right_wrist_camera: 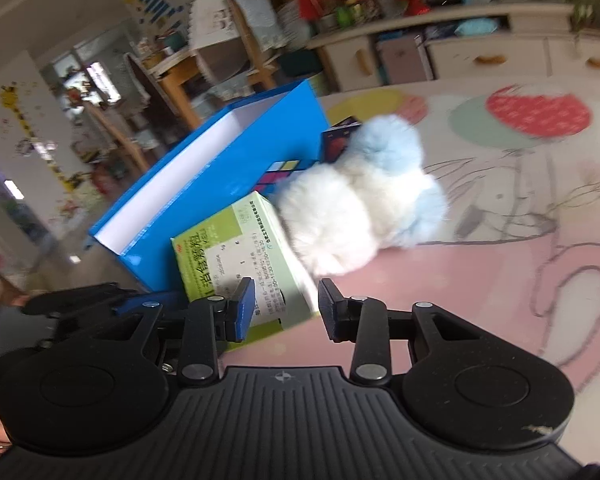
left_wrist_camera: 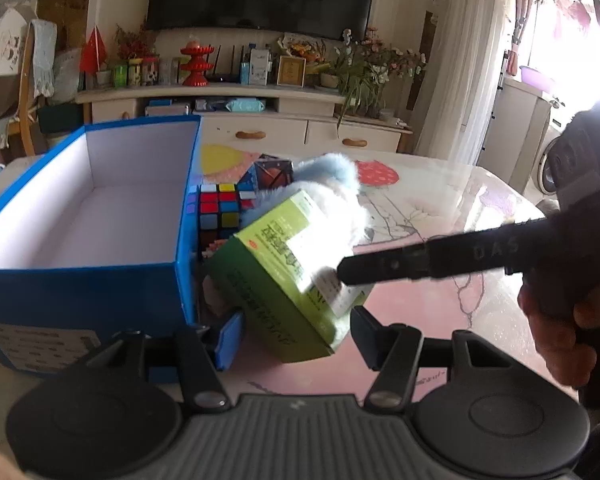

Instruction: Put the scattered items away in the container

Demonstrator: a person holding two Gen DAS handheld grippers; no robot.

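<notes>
A green medicine box [left_wrist_camera: 276, 264] lies tilted on the table, just right of the open blue container [left_wrist_camera: 80, 280], which is empty inside. My left gripper [left_wrist_camera: 296, 332] straddles the box's near corner; a sliver of table shows between its blue pad and the box, so it is open. My right gripper [left_wrist_camera: 342, 272] comes in from the right with its tips on the box's pale top face. In the right wrist view the box [right_wrist_camera: 228, 248] fills the narrow gap of that gripper [right_wrist_camera: 286, 308], which is shut on it. The container [right_wrist_camera: 204, 200] stands behind.
A fluffy white and blue plush toy [left_wrist_camera: 332, 176] [right_wrist_camera: 364, 200], a Rubik's cube [left_wrist_camera: 220, 212] and a dark puzzle cube [left_wrist_camera: 272, 172] crowd behind the green box, beside the container. A hand [left_wrist_camera: 556, 328] holds the right gripper. Pink patterned tablecloth [right_wrist_camera: 460, 280] stretches to the right.
</notes>
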